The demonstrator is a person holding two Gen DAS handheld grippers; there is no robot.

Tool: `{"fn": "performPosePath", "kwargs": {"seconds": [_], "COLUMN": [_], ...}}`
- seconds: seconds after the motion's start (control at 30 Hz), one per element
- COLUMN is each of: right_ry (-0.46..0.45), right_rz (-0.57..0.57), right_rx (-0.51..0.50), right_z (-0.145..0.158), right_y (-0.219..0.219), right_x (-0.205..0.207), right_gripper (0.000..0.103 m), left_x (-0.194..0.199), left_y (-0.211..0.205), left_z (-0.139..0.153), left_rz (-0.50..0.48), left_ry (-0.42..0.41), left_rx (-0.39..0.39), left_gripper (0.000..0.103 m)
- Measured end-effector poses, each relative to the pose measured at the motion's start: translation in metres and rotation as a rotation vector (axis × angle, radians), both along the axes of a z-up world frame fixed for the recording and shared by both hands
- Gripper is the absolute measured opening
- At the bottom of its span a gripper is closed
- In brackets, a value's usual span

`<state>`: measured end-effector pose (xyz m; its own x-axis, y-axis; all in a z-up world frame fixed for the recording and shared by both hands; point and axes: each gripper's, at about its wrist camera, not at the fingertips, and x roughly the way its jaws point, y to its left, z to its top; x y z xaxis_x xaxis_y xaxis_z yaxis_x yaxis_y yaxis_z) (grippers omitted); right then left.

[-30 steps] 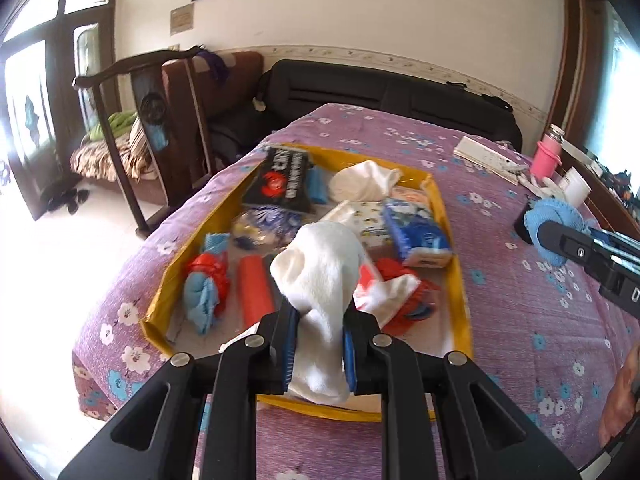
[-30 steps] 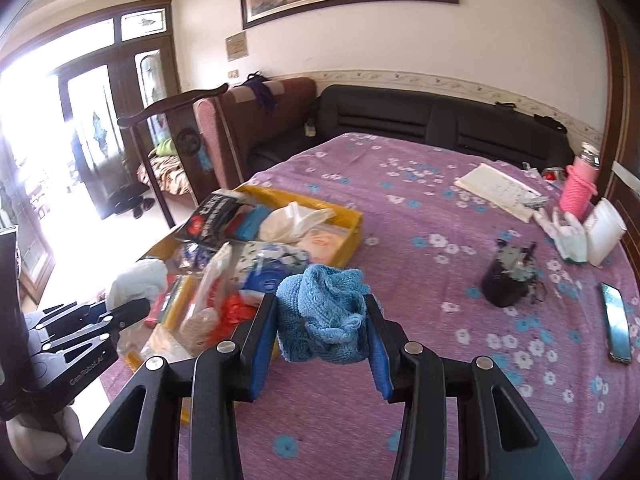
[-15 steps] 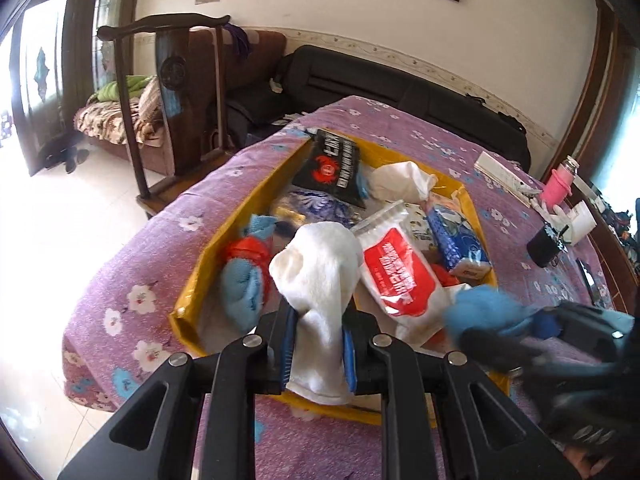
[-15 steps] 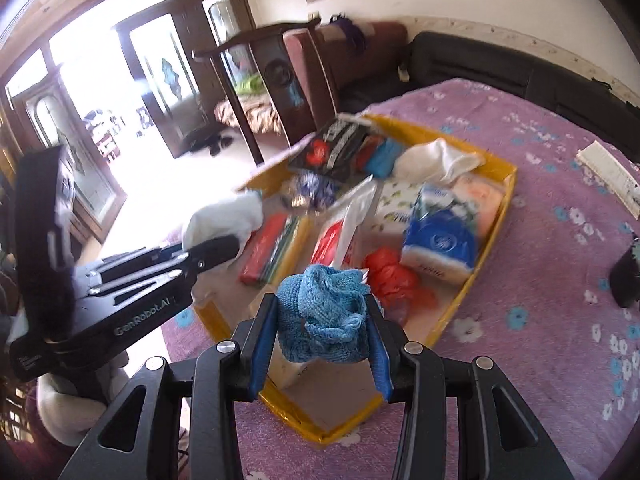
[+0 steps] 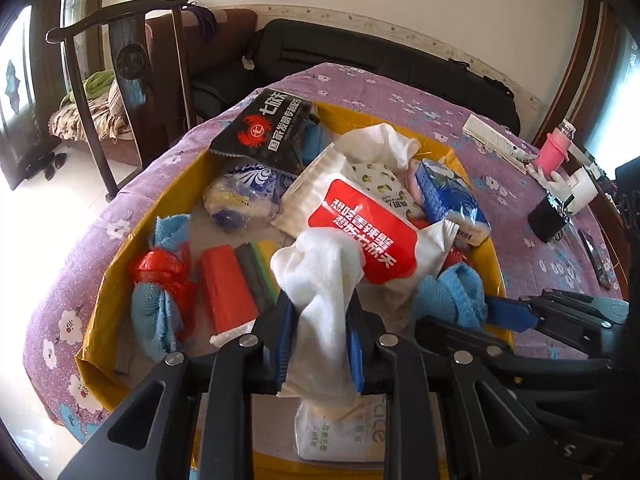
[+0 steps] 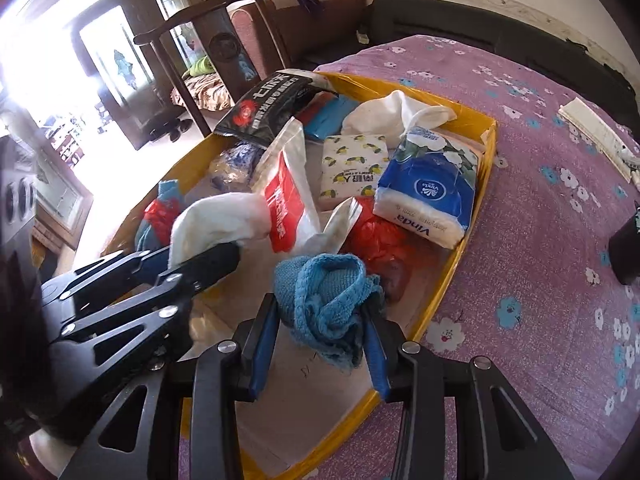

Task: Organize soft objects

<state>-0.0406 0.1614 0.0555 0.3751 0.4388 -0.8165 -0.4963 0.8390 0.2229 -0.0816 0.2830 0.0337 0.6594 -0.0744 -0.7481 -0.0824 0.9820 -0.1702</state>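
While both tools hang over the near end of the yellow-walled cardboard tray (image 5: 486,250), each has its jaws closed on cloth. Left gripper (image 5: 320,344): pinches a crumpled white terry cloth (image 5: 320,276), bunched above the blue pads (image 5: 285,344), tail drooping below. Right gripper (image 6: 320,344): clamps a wadded blue knitted cloth (image 6: 324,300), frayed edge hanging. Just ahead of both, a white snack pouch with red label (image 5: 364,232) leans on the pile. Beyond it, a blue-and-white tissue pack (image 6: 432,192); further off, a black crab-print bag (image 5: 268,128). Left of the left tool, a red plastic roll (image 5: 226,288).
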Motion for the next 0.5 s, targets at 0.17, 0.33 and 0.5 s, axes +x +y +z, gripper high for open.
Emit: {"fn": "performPosePath", "kwargs": {"seconds": [0.17,0.33,0.5], "right_ry": [0.008,-0.037,-0.111], "right_rz": [0.045,0.089,0.072], "right_rx": [0.003,-0.001,-0.003], "right_z": [0.002,0.007,0.018], "right_y": [0.000,0.002,-0.009], "right_x": [-0.014,-0.026,-0.046], "right_gripper": [0.047,0.068,0.073], "left_x": [-0.005,-0.020,-0.033], "left_y": [0.008,0.011,-0.003], "left_z": [0.006,0.028,0.049], "left_rz": [0.034,0.058,0.044], "left_ry": [-0.032,-0.128,-0.200], "left_rx": [-0.035,-0.062,-0.005], "left_gripper": [0.049,0.073,0.084]}}
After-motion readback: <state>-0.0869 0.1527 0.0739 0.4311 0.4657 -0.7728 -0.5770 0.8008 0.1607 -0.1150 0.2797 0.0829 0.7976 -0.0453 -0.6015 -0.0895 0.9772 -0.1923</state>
